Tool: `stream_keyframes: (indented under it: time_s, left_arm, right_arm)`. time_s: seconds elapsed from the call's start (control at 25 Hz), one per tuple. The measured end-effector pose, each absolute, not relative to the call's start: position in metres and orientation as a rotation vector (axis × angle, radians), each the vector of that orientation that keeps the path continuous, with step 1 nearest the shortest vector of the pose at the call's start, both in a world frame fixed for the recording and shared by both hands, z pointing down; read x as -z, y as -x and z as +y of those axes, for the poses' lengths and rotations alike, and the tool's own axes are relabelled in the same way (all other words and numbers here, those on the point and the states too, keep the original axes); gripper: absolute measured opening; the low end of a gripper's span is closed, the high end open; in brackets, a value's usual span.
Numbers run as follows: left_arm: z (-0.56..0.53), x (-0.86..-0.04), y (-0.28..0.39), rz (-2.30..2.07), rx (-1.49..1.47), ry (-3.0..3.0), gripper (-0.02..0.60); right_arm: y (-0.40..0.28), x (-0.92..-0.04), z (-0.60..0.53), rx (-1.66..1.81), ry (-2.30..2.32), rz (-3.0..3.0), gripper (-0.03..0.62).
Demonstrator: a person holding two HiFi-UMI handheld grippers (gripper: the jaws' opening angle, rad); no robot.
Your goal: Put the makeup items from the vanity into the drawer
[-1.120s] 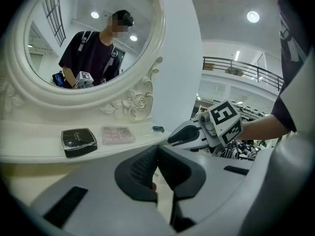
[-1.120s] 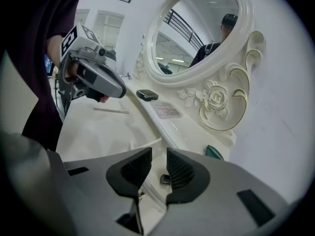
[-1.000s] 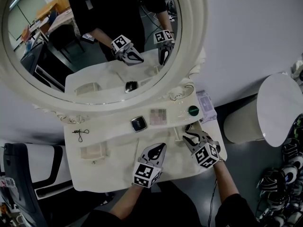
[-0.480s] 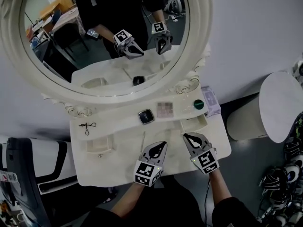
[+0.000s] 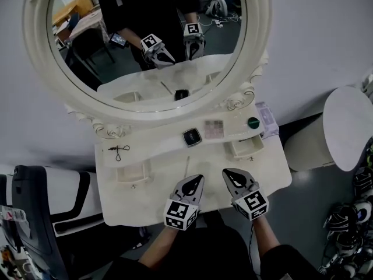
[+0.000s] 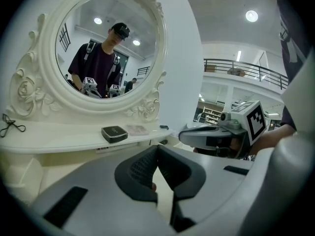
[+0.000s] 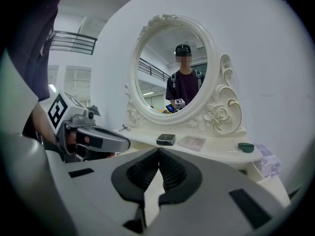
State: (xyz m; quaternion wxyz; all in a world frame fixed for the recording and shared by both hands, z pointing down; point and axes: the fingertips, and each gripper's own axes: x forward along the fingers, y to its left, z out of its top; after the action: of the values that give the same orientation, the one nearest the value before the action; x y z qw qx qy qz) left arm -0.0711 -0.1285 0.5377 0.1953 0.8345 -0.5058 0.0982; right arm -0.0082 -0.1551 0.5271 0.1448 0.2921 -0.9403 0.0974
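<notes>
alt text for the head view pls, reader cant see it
Seen from above, a left hand-held gripper and a right hand-held gripper, both shut and empty, hover over a white vanity. Its shelf holds a black compact, a pink palette and a round green item below an oval mirror.

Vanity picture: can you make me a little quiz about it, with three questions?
1. True or false: the right gripper is holding the black compact.
2. Pick one: on the shelf, what lies between the black compact and the green round piece? A) the pink palette B) a cup C) a spoon
3. Fill the gap: of the left gripper and the right gripper, ___ have their jaws together with nothing between them.

Key: 1 false, since the compact lies on the shelf, away from both grippers; 2 A; 3 both.
</notes>
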Motion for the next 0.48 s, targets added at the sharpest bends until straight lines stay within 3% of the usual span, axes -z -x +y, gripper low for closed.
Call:
stream_keyframes:
  time_s: [0.48]
  left_arm:
    - [-0.105, -0.543, 0.104, -1.455, -0.265, -2.297, 0.015]
  right_arm:
    - [0.037, -0.525, -0.131, -0.415, -0.867, -2.764, 0.023]
